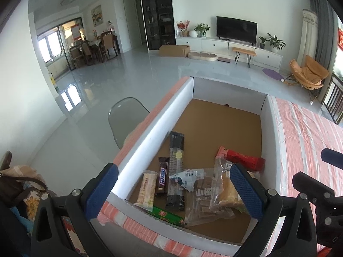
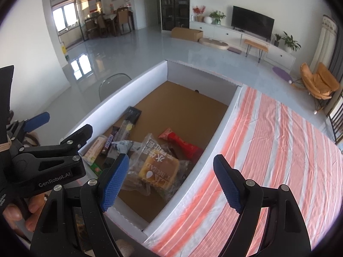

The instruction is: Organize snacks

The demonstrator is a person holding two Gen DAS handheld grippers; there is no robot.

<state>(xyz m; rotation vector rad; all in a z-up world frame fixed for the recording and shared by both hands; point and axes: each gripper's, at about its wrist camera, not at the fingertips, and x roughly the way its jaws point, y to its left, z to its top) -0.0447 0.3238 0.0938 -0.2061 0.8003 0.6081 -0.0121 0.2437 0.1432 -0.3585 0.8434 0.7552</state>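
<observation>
A white-walled box (image 1: pixel 150 128) (image 2: pixel 120 98) with a brown floor stands on the table. Snacks lie in its near corner: a Snickers bar (image 1: pixel 163 176) (image 2: pixel 108 142), a beige wafer bar (image 1: pixel 147 189), a long black packet (image 1: pixel 176 156) (image 2: pixel 130 117), a green packet (image 1: pixel 165 214), a clear bag of brown pieces (image 1: pixel 201 201), a bagged bread (image 1: pixel 225 192) (image 2: pixel 158 169) and a red packet (image 1: pixel 242 159) (image 2: pixel 184 144). My left gripper (image 1: pixel 173 192) (image 2: pixel 62 126) hovers open over that corner, holding nothing. My right gripper (image 2: pixel 171 182) stands open above the box's right wall, empty.
An orange-and-white striped cloth (image 2: pixel 278 150) covers the table to the right of the box. A clear chair (image 1: pixel 126 117) stands beyond the box's left wall. A person's hand (image 2: pixel 19 212) grips the left tool. A patterned bag (image 1: pixel 19 184) sits at the far left.
</observation>
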